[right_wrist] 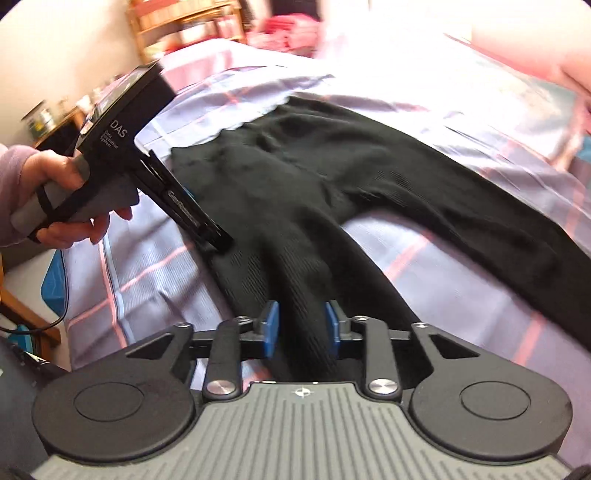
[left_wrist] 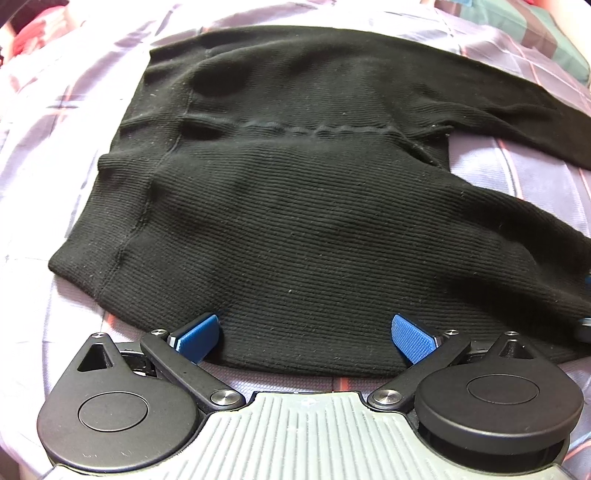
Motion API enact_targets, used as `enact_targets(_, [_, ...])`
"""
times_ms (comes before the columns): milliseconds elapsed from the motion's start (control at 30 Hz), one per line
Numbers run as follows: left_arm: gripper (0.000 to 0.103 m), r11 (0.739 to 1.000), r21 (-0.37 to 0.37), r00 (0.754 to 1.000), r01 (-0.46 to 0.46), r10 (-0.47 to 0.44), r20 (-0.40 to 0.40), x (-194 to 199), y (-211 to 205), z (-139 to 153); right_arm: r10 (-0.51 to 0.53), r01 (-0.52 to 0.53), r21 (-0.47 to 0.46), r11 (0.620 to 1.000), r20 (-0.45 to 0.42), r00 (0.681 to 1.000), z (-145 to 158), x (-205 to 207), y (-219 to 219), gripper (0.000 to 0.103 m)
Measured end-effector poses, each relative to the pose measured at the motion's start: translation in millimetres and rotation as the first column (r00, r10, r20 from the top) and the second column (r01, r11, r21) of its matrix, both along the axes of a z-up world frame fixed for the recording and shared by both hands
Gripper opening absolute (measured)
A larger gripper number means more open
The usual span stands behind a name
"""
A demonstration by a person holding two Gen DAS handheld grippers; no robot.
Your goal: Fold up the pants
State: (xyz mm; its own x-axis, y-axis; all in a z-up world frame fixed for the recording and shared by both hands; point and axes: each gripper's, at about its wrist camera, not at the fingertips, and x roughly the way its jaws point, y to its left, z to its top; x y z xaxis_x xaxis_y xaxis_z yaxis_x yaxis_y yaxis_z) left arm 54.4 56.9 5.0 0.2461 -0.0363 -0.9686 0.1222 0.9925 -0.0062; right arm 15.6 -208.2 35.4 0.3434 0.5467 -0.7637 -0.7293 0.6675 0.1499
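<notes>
Black ribbed pants (left_wrist: 295, 221) lie spread on a lavender plaid bedsheet (left_wrist: 55, 147), waist to the left and the two legs running off to the right. My left gripper (left_wrist: 306, 338) stands wide open, its blue pads (left_wrist: 199, 336) on either side of the pants' near edge. In the right wrist view a hand holds that left gripper (right_wrist: 207, 219) pointing down at the hip of the pants (right_wrist: 314, 192). My right gripper (right_wrist: 302, 328) is open a little way over the nearer leg. The fabric runs between its blue pads (right_wrist: 271, 328), and they do not press on it.
The bedsheet (right_wrist: 147, 273) ends at the left, where a blue object (right_wrist: 55, 280), a cable and wooden furniture (right_wrist: 29, 314) show. A wooden shelf (right_wrist: 184, 22) and red cloth (right_wrist: 288, 33) stand at the back. A green plaid pillow (left_wrist: 517, 22) lies beyond the pants.
</notes>
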Motion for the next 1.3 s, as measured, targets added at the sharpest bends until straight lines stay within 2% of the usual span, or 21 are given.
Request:
enact_targets(33, [0.103,1.000,0.004,1.000,0.001,-0.001,0.002,-0.9,1.8,-0.1,0.010,-0.010,0.004,1.000,-0.033,0.999,-9.6,7.1,10.5,0.035])
enact_targets(100, [0.103,1.000,0.002,1.000,0.007,-0.007,0.003,-1.6,6.3,-0.5,0.032,-0.036,-0.019,0.999,-0.162,0.986,-30.3,13.3,25.8,0.035])
enact_targets(200, [0.103,0.999,0.010,0.999,0.041,-0.041,-0.006,-3.7,13.5,0.8,0.131,-0.138,-0.033,0.990,-0.158,0.979,-27.2,-8.7,26.6,0.039])
enact_targets(267, [0.103,0.998,0.003,0.998,0.065,-0.065,-0.009,-6.7,20.5,2.5,0.133,-0.141,-0.018,0.990,-0.229,0.964,-18.4,-4.8,23.4,0.038])
enact_targets(333, [0.103,0.996,-0.010,0.996,0.083,-0.084,-0.011,-7.9,27.4,3.8,0.090,-0.091,0.003,0.996,-0.150,0.985,-2.1,-1.5,22.9,0.038])
enact_targets(400, [0.103,0.995,-0.037,0.996,0.089,-0.089,-0.011,-7.2,32.7,5.9,0.037,-0.037,0.000,0.999,-0.088,0.995,3.0,9.0,32.9,0.049])
enact_targets(467, [0.103,0.994,-0.060,0.995,0.095,-0.095,-0.002,-6.4,35.7,11.0,0.006,-0.004,0.025,1.000,-0.093,0.996,-5.4,20.9,46.5,0.050])
enact_targets(533, [0.103,0.995,-0.055,0.997,0.081,-0.080,0.022,-5.8,44.1,16.1,-0.011,0.011,-0.001,1.000,-0.183,0.983,-27.9,30.6,63.5,0.051])
enact_targets(567, [0.103,0.997,-0.046,0.998,0.063,-0.062,0.030,-5.4,51.3,17.9,0.004,-0.008,-0.014,1.000,-0.219,0.976,-35.9,28.6,70.0,0.061])
enact_targets(633, [0.103,0.998,-0.057,0.999,0.015,-0.013,0.048,-5.8,67.6,24.0,0.134,-0.141,-0.022,0.990,-0.187,0.973,-26.9,14.9,78.9,0.069])
enact_targets(700, [0.103,0.996,-0.078,0.997,-0.044,0.049,0.061,-6.4,89.2,29.3,0.208,-0.213,-0.004,0.977,-0.190,0.959,-13.7,13.5,83.2,0.059])
enact_targets(733, [0.103,0.994,-0.080,0.994,-0.075,0.080,0.069,-7.1,98.8,31.5,0.206,-0.206,0.020,0.978,-0.173,0.963,-5.8,17.2,86.8,0.055])
enact_targets(800, [0.103,0.987,-0.078,0.985,-0.141,0.148,0.091,-7.0,117.3,34.7,0.186,-0.180,0.061,0.982,-0.113,0.976,5.2,28.3,101.9,0.058])
enact_targets(900, [0.103,0.969,-0.092,0.964,-0.230,0.240,0.114,-10.4,144.1,41.5,0.172,-0.167,0.090,0.982,-0.044,0.984,-3.8,46.1,138.9,0.059])
enact_targets(1033, [0.103,0.950,-0.088,0.943,-0.299,0.309,0.128,-22.3,167.0,48.1,0.152,-0.139,0.117,0.983,-0.106,0.983,-37.5,72.5,192.9,0.051])
enact_targets(1067, [0.103,0.946,-0.084,0.938,-0.312,0.320,0.131,-24.3,172.3,48.7,0.131,-0.112,0.128,0.985,-0.146,0.981,-46.1,77.2,200.6,0.049])
enact_targets(1133, [0.103,0.938,-0.071,0.928,-0.340,0.347,0.139,-32.9,182.0,52.5,0.164,-0.135,0.191,0.972,-0.143,0.976,-47.2,73.7,218.8,0.051])
enact_targets(1167, [0.103,0.932,-0.069,0.921,-0.356,0.362,0.145,-36.2,187.2,53.8,0.181,-0.157,0.184,0.970,-0.123,0.976,-44.4,68.5,229.6,0.061])
enact_targets(1200, [0.103,0.926,-0.068,0.913,-0.371,0.377,0.152,-38.8,193.0,54.9,0.208,-0.189,0.176,0.966,-0.096,0.973,-41.4,62.9,235.4,0.065])
enact_targets(1233, [0.103,0.920,-0.068,0.907,-0.386,0.392,0.156,-39.2,196.5,55.3,0.234,-0.220,0.158,0.963,-0.074,0.969,-38.8,57.5,236.1,0.068])
enact_targets(1300, [0.103,0.912,-0.069,0.898,-0.405,0.410,0.160,-38.3,201.2,55.6,0.271,-0.261,0.133,0.956,-0.060,0.961,-32.3,54.7,224.6,0.067])
